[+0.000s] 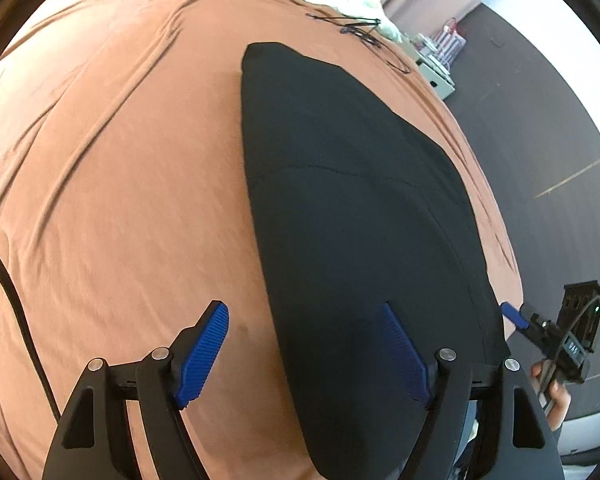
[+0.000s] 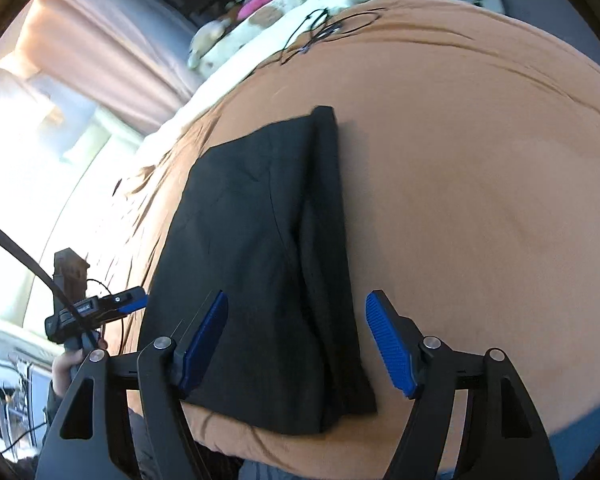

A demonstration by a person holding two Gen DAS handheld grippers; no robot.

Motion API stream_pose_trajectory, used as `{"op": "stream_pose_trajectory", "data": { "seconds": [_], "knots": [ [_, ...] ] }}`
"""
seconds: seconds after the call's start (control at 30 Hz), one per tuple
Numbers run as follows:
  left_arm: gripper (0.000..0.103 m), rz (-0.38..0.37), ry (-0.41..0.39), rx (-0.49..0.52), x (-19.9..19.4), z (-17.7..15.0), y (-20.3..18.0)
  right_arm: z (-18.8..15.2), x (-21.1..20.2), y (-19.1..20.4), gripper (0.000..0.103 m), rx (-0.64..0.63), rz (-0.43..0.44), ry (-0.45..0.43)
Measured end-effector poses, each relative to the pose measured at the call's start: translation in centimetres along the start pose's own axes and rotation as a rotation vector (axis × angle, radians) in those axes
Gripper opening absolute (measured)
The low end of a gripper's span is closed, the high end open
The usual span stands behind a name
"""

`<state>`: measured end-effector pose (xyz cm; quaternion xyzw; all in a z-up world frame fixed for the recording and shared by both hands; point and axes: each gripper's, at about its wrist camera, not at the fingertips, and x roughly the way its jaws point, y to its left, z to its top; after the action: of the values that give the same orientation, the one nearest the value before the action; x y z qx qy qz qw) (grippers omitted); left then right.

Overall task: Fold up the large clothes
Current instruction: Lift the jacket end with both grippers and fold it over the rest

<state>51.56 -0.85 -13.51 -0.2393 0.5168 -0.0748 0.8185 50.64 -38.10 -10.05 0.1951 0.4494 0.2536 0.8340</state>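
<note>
**Dark garment folded into a long strip, both tools let go**

Lying flat on the orange bedsheet (image 1: 120, 160), near the bed's close edge: a dark garment (image 1: 352, 208), already doubled lengthwise into a narrow, layered band. Judged well along, perhaps past the halfway mark. Still long, though, so probably one or two folds across its length left before a compact stack.

Long axis running from the close edge of the bed away toward the far end, where loose cables (image 1: 360, 30) lie on the sheet; narrow far end pointing that way, wider end closest. Thick folded edge along the right side in the right wrist view (image 2: 324, 220).

Left gripper (image 1: 304, 356) spread wide, pinching nothing, hovering over the garment's near left edge. Right gripper (image 2: 296, 344) likewise spread, empty, above the near right edge.
</note>
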Motion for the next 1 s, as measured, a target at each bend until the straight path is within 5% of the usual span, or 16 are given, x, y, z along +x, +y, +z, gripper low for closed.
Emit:
{"op": "stream_pose_trajectory", "data": {
  "seconds": [0.3,0.83,1.0],
  "knots": [
    [0.079,-0.02,0.01,-0.012,1.6,3.6,0.8,5.7,6.2,-3.1,0.07,0.03,0.099,0.138],
    [0.079,-0.043,0.046,-0.061,5.4,6.2,1.8,9.5,12.1,-6.4,0.07,0.096,0.3,0.27],
    [0.077,-0.038,0.044,-0.073,5.6,6.1,1.8,9.5,12.8,-5.9,0.034,0.065,0.278,0.279]
  ]
}}
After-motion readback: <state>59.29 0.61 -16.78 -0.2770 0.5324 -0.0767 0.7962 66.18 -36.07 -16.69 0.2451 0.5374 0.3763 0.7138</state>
